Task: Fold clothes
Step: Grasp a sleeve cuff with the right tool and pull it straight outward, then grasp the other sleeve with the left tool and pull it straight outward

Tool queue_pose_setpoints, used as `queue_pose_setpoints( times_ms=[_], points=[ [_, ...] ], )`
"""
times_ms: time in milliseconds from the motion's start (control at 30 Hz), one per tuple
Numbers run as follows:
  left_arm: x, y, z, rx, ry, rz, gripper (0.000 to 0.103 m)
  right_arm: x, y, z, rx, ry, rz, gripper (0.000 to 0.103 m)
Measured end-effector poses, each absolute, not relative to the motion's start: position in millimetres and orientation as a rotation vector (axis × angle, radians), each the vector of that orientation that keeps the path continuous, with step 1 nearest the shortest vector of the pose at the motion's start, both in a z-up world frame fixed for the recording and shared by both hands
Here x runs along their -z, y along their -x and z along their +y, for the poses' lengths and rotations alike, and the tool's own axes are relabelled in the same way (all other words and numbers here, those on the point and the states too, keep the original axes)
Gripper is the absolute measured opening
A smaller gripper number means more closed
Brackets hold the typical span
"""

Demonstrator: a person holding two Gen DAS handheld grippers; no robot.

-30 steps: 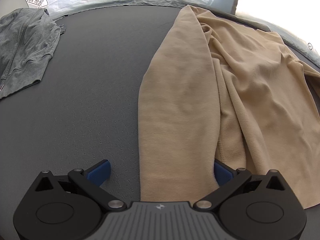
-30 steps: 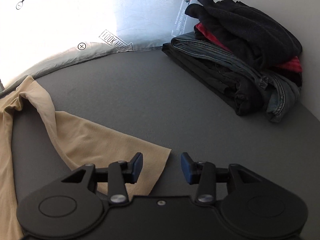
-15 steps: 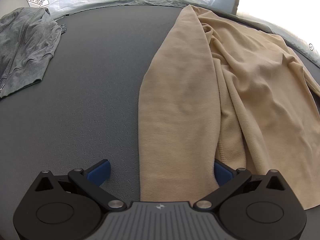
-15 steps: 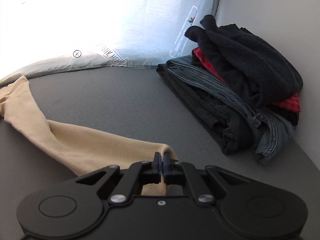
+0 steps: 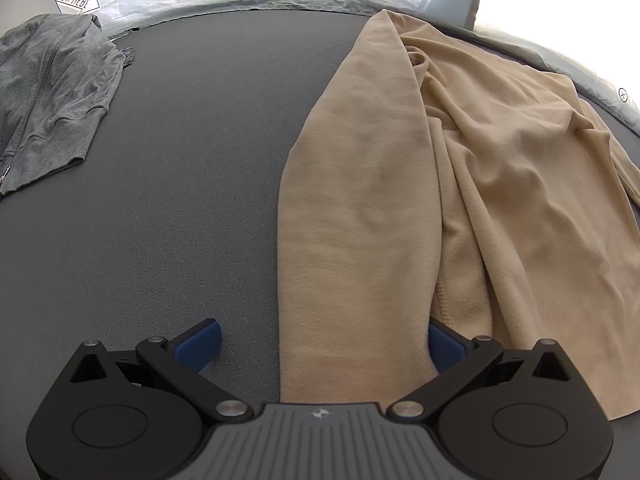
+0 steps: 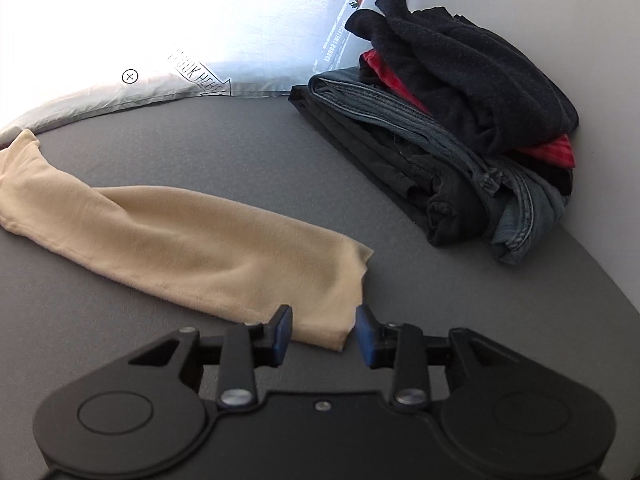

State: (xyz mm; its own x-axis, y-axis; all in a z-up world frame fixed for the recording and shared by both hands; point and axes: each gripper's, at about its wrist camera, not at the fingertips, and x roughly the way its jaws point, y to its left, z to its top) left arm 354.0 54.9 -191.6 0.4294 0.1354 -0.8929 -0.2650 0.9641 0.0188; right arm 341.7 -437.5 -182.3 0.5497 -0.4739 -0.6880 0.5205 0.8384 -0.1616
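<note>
A tan long-sleeved top [image 5: 500,184] lies crumpled on the dark grey table. In the left wrist view one sleeve [image 5: 356,240] runs flat toward me, its cuff end between the wide-open jaws of my left gripper [image 5: 320,348]. In the right wrist view the other sleeve [image 6: 192,236] lies stretched flat to the left, with its cuff corner between the open blue pads of my right gripper [image 6: 322,334]. Neither gripper grips the cloth.
A grey zip hoodie [image 5: 48,96] lies at the far left of the table. A stack of folded dark clothes with jeans and a red piece [image 6: 452,120] stands at the right by the wall. A pale printed sheet [image 6: 192,40] hangs behind the table.
My right gripper closed on the sleeve's cuff, pulled the sleeve out straight, then opened and released it. The left gripper has not moved.
</note>
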Motion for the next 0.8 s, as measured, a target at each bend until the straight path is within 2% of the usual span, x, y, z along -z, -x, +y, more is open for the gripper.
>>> queue_pose_setpoints(
  times_ms=[100,167,200,233,267,333,367,400,533,700,767,800],
  points=[
    [188.5,-349.2,51.4,-0.25,0.103,1.118,0.103,184.7,-335.3,-414.0,0.525,-0.03,0.811,0.037],
    [185.9,-342.3,44.6,-0.226,0.04,1.1,0.098,185.3,-331.0,-397.1,0.494,0.002,0.81,0.037],
    [183.5,-338.7,41.1,-0.2,0.018,1.084,0.087,185.2,-329.5,-389.6,0.481,0.015,0.811,0.037],
    [181.0,-335.6,37.8,-0.166,0.006,1.069,0.071,185.1,-328.2,-382.6,0.469,0.027,0.811,0.037],
    [179.5,-334.2,35.5,-0.137,0.0,1.062,0.062,184.8,-327.5,-376.2,0.459,0.039,0.813,0.037],
    [176.7,-334.3,31.0,-0.097,-0.023,1.048,0.031,183.7,-326.8,-365.7,0.441,0.059,0.818,0.037],
    [173.8,-334.1,32.5,-0.087,-0.019,1.037,0.022,182.9,-325.7,-362.1,0.432,0.062,0.821,0.037],
    [171.0,-333.9,34.1,-0.077,-0.014,1.025,0.008,182.1,-324.6,-358.4,0.424,0.064,0.824,0.037],
    [142.2,-333.5,79.3,-0.121,0.116,0.951,0.008,181.2,-316.4,-345.7,0.417,0.082,0.836,0.037],
    [75.8,-326.9,211.6,-0.447,0.277,0.757,0.009,179.8,-305.4,-337.1,0.428,0.084,0.854,0.037],
    [62.1,-318.6,264.9,-0.632,0.378,0.707,0.022,179.0,-302.8,-332.3,0.421,0.077,0.859,0.037],
    [57.1,-315.0,290.2,-0.723,0.424,0.683,0.039,178.6,-302.0,-329.9,0.416,0.073,0.862,0.037]
  ],
)
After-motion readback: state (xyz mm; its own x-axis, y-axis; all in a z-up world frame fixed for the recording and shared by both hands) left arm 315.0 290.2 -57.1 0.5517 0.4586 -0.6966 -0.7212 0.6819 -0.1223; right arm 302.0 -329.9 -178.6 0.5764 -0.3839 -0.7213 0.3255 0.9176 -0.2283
